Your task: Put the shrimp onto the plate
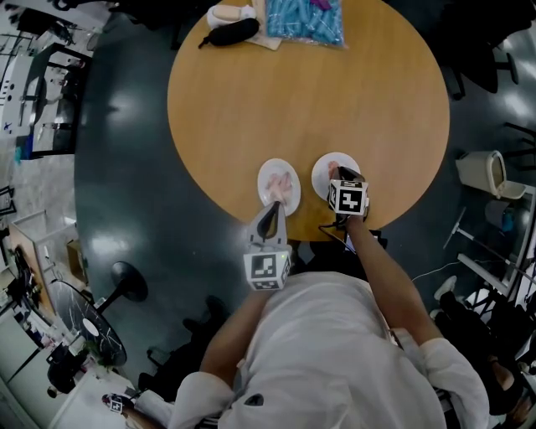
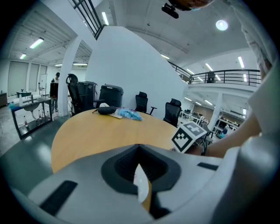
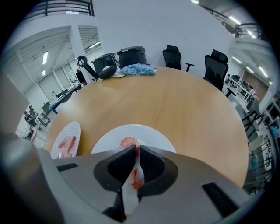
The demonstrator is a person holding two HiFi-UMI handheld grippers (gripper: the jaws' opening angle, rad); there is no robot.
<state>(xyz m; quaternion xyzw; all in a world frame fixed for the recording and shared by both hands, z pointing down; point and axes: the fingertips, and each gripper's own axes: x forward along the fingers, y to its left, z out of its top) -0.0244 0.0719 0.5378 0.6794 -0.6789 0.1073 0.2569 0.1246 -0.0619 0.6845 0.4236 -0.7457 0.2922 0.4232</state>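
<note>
The shrimp (image 3: pixel 127 142) sits between the jaws of the right gripper (image 3: pixel 136 148). The jaws are closed on it to a slim gap. Pink shows just past the tips and a red strip shows in the gap. The shrimp hangs low over the right plate (image 3: pixel 153 135), near that plate's 6 o'clock side. I cannot tell whether it touches the plate.

In the head view the right gripper (image 1: pixel 339 174) reaches in from 6 o'clock, its marker cube over the near rim of the right plate (image 1: pixel 322 178).

The left plate (image 1: pixel 268 172) lies just beside the right one, at its 9 o'clock, with a narrow strip of wood between them. Other shrimp (image 1: pixel 283 184) lie on it toward its 3 o'clock side. The right gripper view shows them too (image 3: pixel 66 144), on the left plate (image 3: pixel 72 129).

The left gripper (image 1: pixel 275 205) points at the left plate from 6 o'clock, its tips over the near rim. In its own view the left gripper (image 2: pixel 139 148) has its jaws together with nothing between them. Only a sliver of white plate and wood shows through.

Both plates stand at the 6 o'clock edge of the round wooden table (image 1: pixel 310 100). At the table's 12 o'clock edge, well apart from the plates, lie a blue bag (image 1: pixel 304 18) and a black pouch (image 1: pixel 230 32), with the pouch at the bag's 9 o'clock.
</note>
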